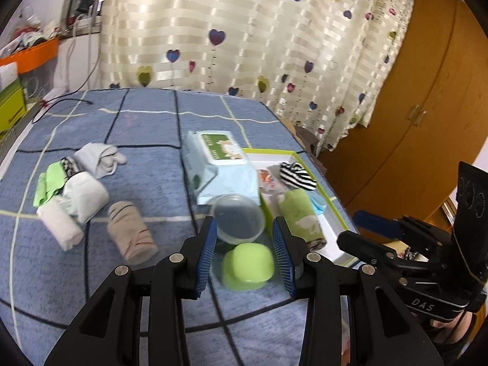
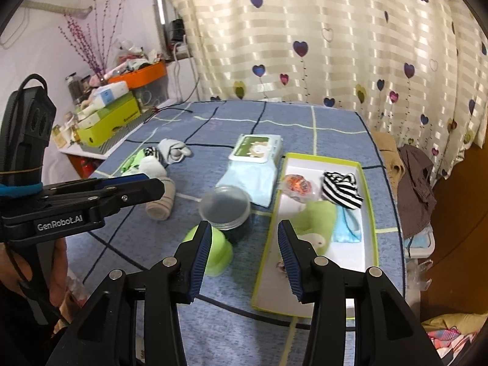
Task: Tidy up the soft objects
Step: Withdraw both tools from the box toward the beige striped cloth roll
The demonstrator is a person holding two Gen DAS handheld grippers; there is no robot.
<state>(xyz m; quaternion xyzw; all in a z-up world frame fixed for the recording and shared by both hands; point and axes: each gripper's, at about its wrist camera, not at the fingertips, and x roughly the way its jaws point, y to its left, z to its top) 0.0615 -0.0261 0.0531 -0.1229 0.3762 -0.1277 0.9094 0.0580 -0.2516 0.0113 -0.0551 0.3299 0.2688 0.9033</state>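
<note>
Left gripper and right gripper, jaws apart, empty.

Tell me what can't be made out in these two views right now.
- Green towel roll in the box: near end behind the left gripper, left wrist view.
- Green cup: partly behind the right gripper, right wrist view.
- Wipes pack label: too blurred to read.
- Print on the box floor: covered by a finger.

1. The left claw hangs open over a blue checked bed, nothing gripped.
2. Between its fingers show a clear tub and a green cup.
3. Rolled socks lie left.
4. A wipes pack sits beside a green-rimmed box holding a striped sock.
</note>
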